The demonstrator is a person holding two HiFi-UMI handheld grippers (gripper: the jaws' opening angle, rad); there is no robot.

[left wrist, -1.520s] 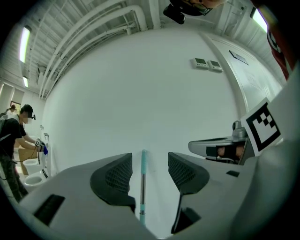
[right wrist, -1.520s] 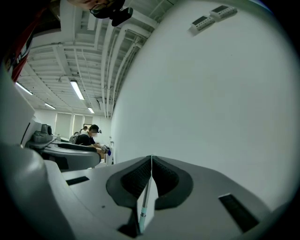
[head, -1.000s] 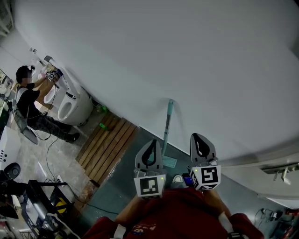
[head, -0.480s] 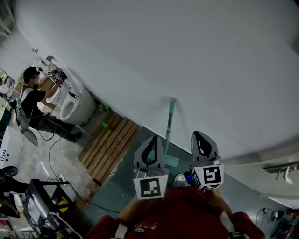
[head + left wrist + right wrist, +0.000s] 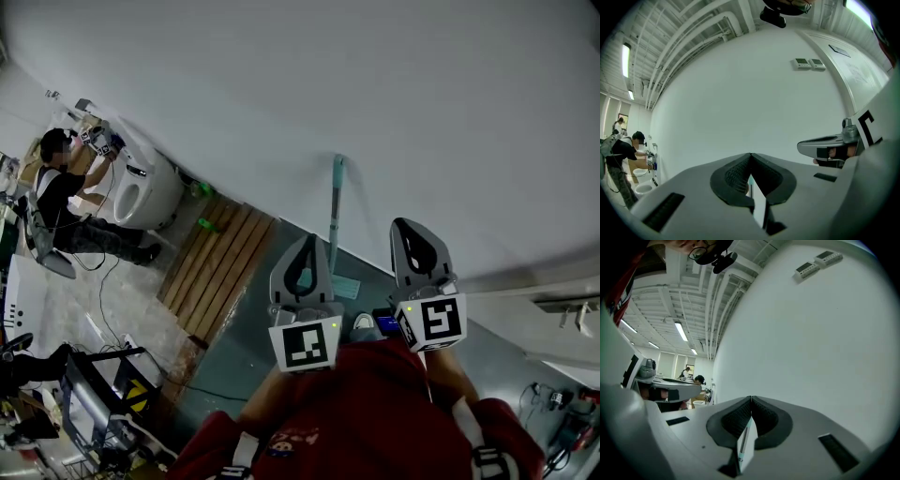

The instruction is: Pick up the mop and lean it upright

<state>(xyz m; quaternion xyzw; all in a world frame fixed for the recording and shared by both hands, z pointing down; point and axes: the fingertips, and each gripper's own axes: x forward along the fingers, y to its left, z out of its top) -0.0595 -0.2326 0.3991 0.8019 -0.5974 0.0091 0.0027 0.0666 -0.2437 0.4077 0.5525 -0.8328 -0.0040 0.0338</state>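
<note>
The mop stands upright against the white wall, its teal handle (image 5: 335, 208) rising from a flat pale head (image 5: 343, 287) on the dark floor. Both grippers hang in front of my red top, apart from the mop and pointing toward the wall. My left gripper (image 5: 307, 242) sits just left of the handle, jaws shut and empty. To the right of the handle, my right gripper (image 5: 405, 227) is also shut on nothing. In the left gripper view the closed jaw tips (image 5: 750, 155) face bare wall. The right gripper view shows its closed tips (image 5: 751, 399) the same way.
A slatted wooden platform (image 5: 217, 281) lies on the floor left of the mop, with green bottles (image 5: 202, 221) beside it. Further left a person (image 5: 62, 199) crouches at a white toilet (image 5: 142, 194). A cart with gear (image 5: 97, 412) and cables fills the lower left.
Both grippers have lifted slightly and look a little larger in the head view. The mop still leans on the wall in the same spot. The jaws stay shut.
</note>
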